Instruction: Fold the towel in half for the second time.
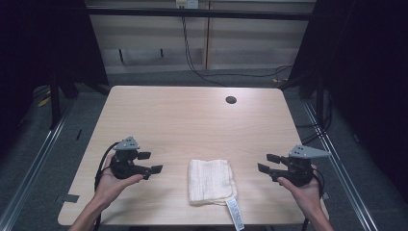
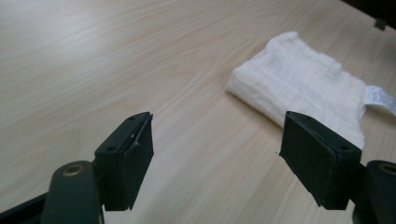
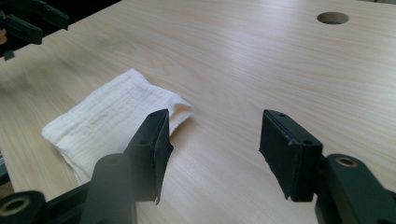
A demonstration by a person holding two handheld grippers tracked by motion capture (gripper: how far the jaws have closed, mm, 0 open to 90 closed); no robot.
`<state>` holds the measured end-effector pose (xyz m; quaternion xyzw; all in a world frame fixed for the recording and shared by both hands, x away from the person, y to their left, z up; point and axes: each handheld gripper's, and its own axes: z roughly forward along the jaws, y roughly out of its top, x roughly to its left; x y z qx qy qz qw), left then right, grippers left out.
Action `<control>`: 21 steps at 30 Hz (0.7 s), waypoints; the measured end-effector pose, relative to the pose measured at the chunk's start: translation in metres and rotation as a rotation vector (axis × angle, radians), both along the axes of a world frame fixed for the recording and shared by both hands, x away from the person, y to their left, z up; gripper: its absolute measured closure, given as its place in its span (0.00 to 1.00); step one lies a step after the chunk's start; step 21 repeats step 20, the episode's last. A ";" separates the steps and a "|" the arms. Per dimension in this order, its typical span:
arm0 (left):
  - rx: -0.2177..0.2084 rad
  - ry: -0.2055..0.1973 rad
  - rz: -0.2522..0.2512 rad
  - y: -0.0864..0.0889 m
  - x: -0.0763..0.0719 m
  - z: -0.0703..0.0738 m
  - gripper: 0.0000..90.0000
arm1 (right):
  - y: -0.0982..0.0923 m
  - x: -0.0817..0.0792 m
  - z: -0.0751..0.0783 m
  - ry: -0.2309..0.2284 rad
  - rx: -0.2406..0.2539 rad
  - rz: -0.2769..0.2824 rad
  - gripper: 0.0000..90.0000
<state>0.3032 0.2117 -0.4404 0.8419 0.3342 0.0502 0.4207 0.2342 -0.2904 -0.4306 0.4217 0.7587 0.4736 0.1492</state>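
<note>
A folded white cloth with a printed label at its near corner lies on the wooden table near the front edge. My left gripper is held above the table to the cloth's left, jaws wide apart with nothing between them. To the cloth's right, my right gripper is also open and empty, pointing toward the cloth. In the left gripper view the cloth lies beyond the jaws at the upper right. In the right gripper view the cloth lies behind the left jaw.
A round cable hole sits in the table's far right part. Cables run across the floor behind the table. Metal rails flank the table on both sides.
</note>
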 end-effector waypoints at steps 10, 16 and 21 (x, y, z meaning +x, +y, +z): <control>0.021 -0.032 0.082 0.025 -0.034 -0.014 0.35 | -0.014 -0.013 -0.018 -0.016 -0.031 -0.059 0.45; -0.004 -0.071 0.111 0.040 -0.048 -0.024 0.36 | -0.014 -0.019 -0.027 0.000 -0.029 -0.081 0.44; 0.007 -0.069 0.089 0.037 -0.046 -0.026 0.39 | -0.011 -0.020 -0.033 -0.004 -0.037 -0.104 0.42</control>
